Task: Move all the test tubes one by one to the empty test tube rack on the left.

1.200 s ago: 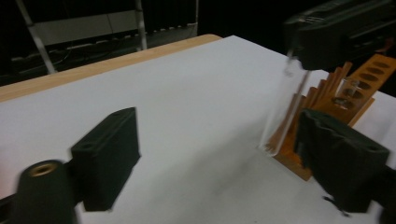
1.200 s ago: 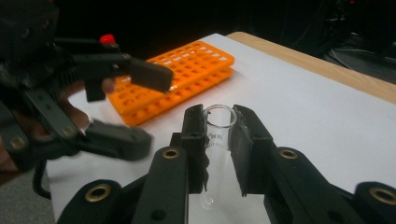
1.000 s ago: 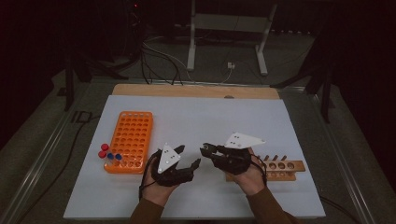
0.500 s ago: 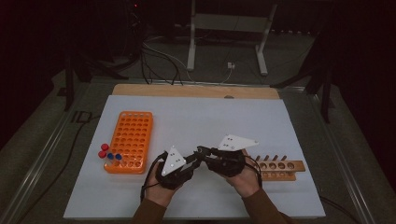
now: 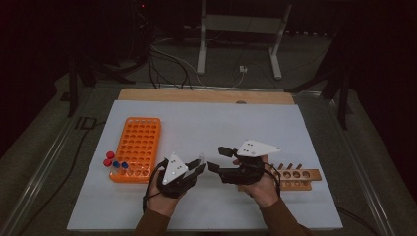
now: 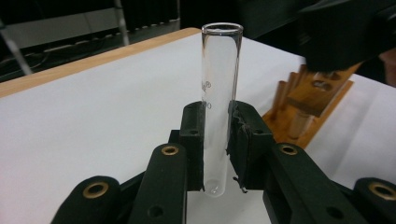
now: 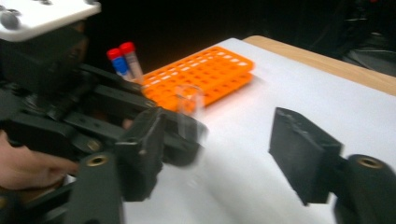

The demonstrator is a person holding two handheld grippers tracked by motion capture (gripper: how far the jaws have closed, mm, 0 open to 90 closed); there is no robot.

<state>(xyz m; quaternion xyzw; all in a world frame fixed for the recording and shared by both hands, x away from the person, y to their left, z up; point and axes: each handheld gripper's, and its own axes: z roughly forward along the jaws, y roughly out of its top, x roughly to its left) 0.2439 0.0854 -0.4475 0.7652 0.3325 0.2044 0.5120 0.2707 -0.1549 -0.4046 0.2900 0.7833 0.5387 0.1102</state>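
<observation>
Clear glass tube (image 6: 220,102) upright, clamped in left gripper (image 6: 215,149)

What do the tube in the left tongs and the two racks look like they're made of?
The tube looks like clear glass, perhaps hard plastic: see-through, glossy, with a rolled lip. The orange rack looks like moulded plastic: uniform bright colour and an even grid of holes. The brown rack looks like wood: matt brown, with drilled holes and pegs.
</observation>
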